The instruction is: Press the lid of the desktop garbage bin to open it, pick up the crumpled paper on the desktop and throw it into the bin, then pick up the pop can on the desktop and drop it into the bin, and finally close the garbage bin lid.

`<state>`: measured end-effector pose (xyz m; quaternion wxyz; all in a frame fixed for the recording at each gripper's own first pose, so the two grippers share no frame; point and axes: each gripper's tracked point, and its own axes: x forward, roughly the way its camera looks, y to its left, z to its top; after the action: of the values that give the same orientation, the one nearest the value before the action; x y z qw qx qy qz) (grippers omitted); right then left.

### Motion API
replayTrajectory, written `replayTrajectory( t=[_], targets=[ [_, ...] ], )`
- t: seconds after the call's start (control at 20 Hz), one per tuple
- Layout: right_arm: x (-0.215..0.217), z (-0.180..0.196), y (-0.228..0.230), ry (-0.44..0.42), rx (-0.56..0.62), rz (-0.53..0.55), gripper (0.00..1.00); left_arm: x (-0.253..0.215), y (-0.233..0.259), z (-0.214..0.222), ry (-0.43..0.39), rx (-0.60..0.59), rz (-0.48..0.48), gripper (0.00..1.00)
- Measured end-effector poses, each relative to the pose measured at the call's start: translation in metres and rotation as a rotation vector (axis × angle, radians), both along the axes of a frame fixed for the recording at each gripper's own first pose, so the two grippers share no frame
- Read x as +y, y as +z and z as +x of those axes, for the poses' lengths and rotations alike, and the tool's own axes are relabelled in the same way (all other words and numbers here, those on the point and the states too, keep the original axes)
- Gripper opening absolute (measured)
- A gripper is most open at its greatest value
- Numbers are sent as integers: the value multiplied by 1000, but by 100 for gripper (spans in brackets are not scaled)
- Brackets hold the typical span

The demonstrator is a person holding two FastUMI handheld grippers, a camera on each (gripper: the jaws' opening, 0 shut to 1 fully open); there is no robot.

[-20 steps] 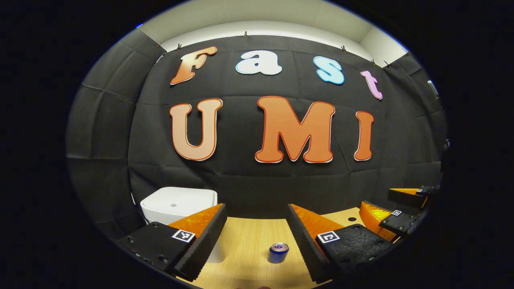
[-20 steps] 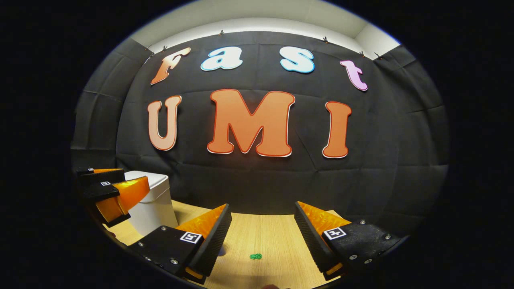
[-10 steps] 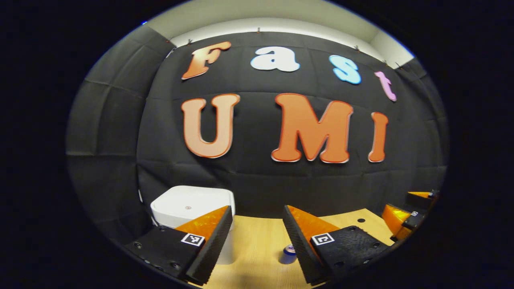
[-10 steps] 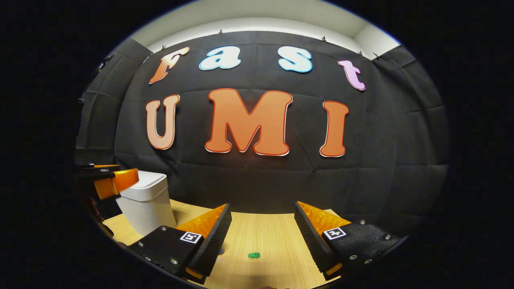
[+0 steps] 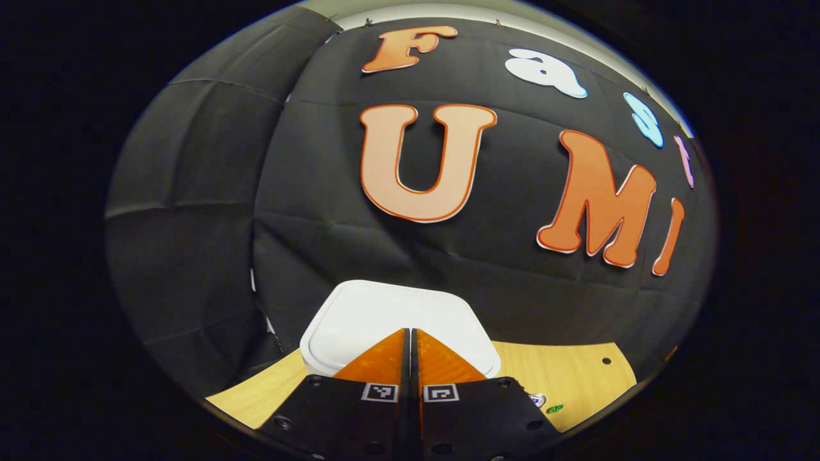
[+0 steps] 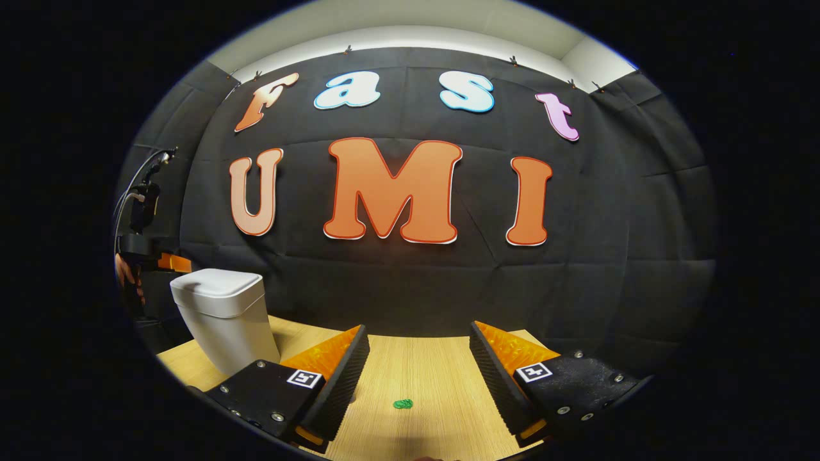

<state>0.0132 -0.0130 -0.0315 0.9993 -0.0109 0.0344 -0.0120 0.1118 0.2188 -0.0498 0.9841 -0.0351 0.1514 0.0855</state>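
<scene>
The left gripper [image 5: 410, 333] was seen clenched empty over the white bin's closed lid [image 5: 384, 314]. The right gripper [image 6: 419, 339] was held released above the bench [image 6: 423, 378], green crumpled paper [image 6: 402, 404] at 6 o'clock.

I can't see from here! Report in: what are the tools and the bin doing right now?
Left tool shut, empty, tips over the bin lid. Right tool open, empty, above the table. Lid down. Green paper lies ahead, nothing in the way.
</scene>
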Motion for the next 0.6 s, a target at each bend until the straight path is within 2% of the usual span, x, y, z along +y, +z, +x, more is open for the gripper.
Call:
replayTrajectory(
  t=[0.1, 0.15, 0.2, 0.3, 0.45, 0.6],
  targets=[
    [-2, 1, -1, -5, 3, 1, 94, -1, -11, 7, -48, 40, 35, 0],
    [-2, 2, -2, -7, 4, 5, 94, 8, -19, 11, -36, 75, 65, 0],
    [-2, 2, -5, -5, 9, 10, 94, 8, -26, 13, -39, 108, 52, 0],
    [-1, 4, -8, -4, 20, 8, 94, 1, -17, 14, -51, 79, 36, 0],
    [1, 7, -13, 0, 34, 4, 94, 5, -28, 11, -34, 100, 16, 0],
    [6, 10, -21, 12, 54, 9, 94, 3, -22, 10, -41, 103, 76, 0]
  ],
)
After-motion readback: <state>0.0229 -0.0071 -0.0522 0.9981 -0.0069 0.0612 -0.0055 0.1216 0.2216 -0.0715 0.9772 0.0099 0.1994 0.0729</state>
